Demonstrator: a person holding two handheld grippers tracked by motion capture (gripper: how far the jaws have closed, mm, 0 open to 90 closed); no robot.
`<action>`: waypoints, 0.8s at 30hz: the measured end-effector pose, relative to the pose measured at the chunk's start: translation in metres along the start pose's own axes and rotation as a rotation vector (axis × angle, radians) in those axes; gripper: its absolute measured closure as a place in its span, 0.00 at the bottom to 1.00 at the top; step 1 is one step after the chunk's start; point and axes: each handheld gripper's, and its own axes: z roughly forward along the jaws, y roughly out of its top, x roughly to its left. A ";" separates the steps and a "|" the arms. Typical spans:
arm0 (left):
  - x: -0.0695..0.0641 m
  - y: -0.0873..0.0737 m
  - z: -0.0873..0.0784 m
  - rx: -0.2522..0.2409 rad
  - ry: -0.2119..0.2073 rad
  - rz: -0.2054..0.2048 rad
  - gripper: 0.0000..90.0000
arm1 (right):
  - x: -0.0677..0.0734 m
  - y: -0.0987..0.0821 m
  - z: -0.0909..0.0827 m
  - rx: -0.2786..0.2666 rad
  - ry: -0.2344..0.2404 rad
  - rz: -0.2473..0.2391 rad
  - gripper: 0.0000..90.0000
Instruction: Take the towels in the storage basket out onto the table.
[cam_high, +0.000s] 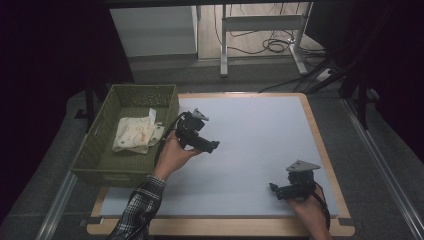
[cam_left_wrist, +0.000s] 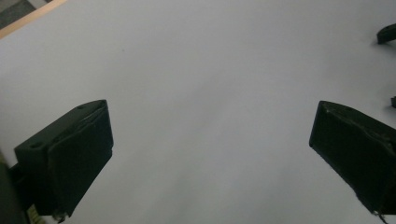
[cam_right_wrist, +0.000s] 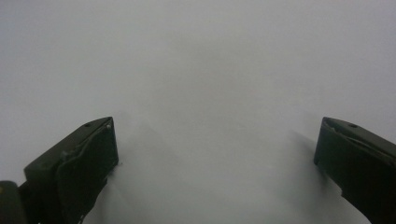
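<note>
cloth (cam_high: 136, 134), cream and patterned, folded, lies in the green wicker basket (cam_high: 92, 150) at table's left edge. left gripper (cam_high: 212, 146) just right of basket, over pale blue mat (cam_high: 260, 140), jaws wide apart, empty. right gripper (cam_high: 273, 189) near mat's front right, well apart from the cloth, jaws wide apart, empty.

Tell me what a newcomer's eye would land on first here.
First, the green woven basket at the table's left edge, with a folded cream cloth lying inside. Next, the left claw, open and empty just right of the basket, and the right claw, open near the pale mat's front right corner.
</note>
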 end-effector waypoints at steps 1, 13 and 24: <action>0.003 0.001 -0.002 0.000 0.008 -0.004 0.00 | 0.000 0.000 0.000 0.000 0.000 -0.001 0.00; 0.049 -0.001 -0.025 0.038 0.098 -0.074 0.00 | 0.000 0.000 0.000 0.000 0.000 0.000 0.00; 0.092 -0.018 -0.044 0.073 0.183 -0.150 0.00 | 0.000 0.000 0.000 0.000 0.000 0.000 0.00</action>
